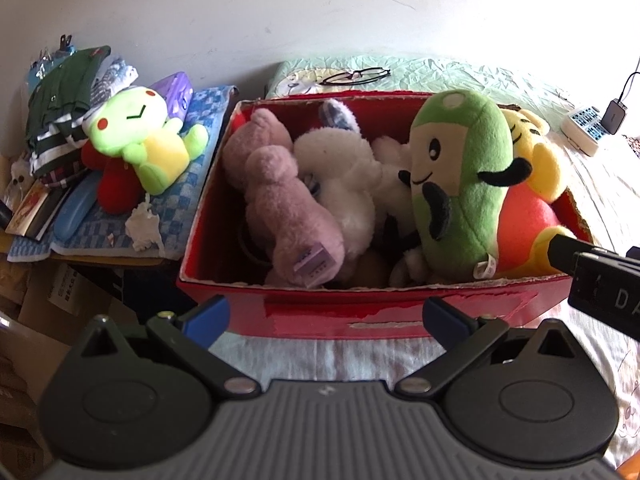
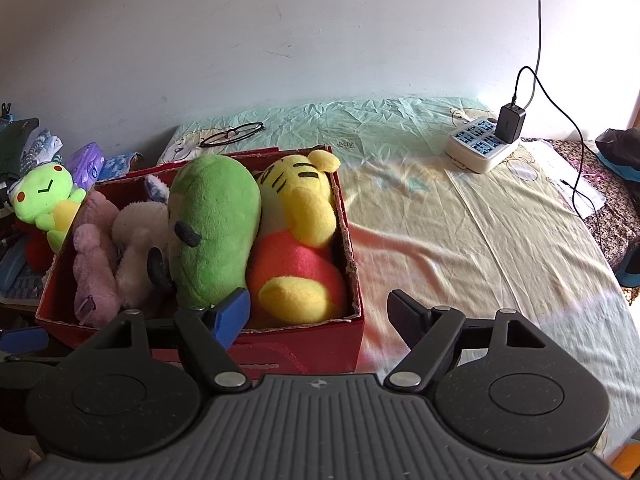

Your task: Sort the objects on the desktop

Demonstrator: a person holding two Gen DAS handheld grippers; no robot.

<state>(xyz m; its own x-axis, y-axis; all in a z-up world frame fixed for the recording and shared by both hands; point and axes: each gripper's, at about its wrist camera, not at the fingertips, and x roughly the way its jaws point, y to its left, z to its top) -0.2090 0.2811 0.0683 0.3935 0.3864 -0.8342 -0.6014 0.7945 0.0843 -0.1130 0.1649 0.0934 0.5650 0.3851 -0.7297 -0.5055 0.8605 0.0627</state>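
A red box (image 1: 360,316) full of plush toys is seen on the bed (image 2: 480,240), near its left edge. A green plush (image 1: 460,184) is leaned against a yellow-and-red plush (image 2: 296,248) at the right wall of the box. A light-green frog plush (image 1: 140,140) is laid outside, on a blue cloth beside the box. The left gripper (image 1: 326,316) and the right gripper (image 2: 318,316) are held wide open and nothing is gripped. To the right of the box much free sheet is left, up to a power strip (image 2: 480,148).

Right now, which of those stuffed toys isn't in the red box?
The lime-green frog plush, lying on the blue checkered cloth left of the red box; the pink, white, green and yellow ones all sit inside.
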